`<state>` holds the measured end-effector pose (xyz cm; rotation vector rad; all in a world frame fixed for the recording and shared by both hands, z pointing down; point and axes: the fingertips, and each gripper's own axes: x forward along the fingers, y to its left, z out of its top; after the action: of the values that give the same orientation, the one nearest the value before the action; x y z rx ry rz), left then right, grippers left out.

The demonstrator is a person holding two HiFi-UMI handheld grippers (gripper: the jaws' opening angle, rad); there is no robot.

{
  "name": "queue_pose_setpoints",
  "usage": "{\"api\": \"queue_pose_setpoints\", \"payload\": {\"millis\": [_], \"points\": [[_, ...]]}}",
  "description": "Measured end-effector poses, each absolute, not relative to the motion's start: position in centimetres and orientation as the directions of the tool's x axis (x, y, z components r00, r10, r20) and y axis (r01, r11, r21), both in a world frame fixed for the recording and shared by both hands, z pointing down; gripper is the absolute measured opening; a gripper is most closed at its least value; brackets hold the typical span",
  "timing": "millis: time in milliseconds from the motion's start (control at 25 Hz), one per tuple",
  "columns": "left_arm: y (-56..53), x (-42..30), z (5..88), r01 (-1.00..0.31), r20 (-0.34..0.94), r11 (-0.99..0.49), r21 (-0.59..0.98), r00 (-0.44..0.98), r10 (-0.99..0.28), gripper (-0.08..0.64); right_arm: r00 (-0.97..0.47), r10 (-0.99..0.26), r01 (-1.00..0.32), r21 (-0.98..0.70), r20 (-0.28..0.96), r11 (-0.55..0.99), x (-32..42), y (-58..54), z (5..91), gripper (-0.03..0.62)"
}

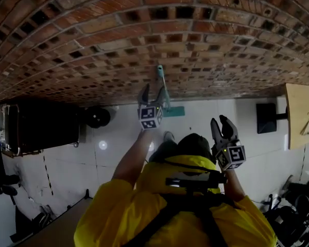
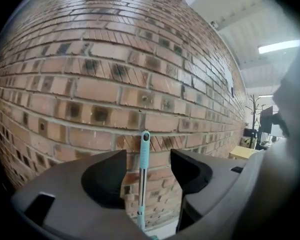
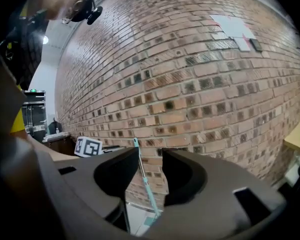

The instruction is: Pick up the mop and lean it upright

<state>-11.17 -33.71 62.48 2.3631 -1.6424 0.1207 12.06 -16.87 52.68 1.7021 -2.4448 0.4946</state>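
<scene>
The mop (image 1: 163,89) stands upright, its teal and silver handle leaning against the brick wall (image 1: 118,40) and its flat teal head (image 1: 173,111) on the white floor. My left gripper (image 1: 152,98) is open just in front of the handle. In the left gripper view the handle (image 2: 144,169) shows in the gap of the left gripper (image 2: 147,160), farther off by the wall and untouched. My right gripper (image 1: 220,121) hangs open to the right, farther from the wall. In the right gripper view the mop (image 3: 142,176) shows beyond the empty gap of the right gripper (image 3: 150,156).
A black cabinet (image 1: 36,127) and a round black object (image 1: 98,117) stand at the wall's foot on the left. At the right are a black box (image 1: 266,118) and a wooden board (image 1: 298,115). The person's yellow jacket (image 1: 159,215) fills the bottom.
</scene>
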Motion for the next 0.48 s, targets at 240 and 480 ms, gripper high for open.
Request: {"api": "queue_pose_setpoints", "payload": {"millis": [240, 480], "points": [[-40.8, -8.5, 66.0, -0.935, 0.254, -0.322, 0.152, 0.351, -0.901, 0.239, -0.332, -0.880, -0.941, -0.188, 0.340, 0.283, 11.5, -17.8, 53.8, 0.153], [-43.2, -8.4, 69.2, -0.968, 0.300, -0.228, 0.102, 0.248, -0.921, 0.116, -0.320, -0.868, -0.944, -0.204, 0.379, 0.259, 11.8, -19.5, 55.4, 0.153]]}}
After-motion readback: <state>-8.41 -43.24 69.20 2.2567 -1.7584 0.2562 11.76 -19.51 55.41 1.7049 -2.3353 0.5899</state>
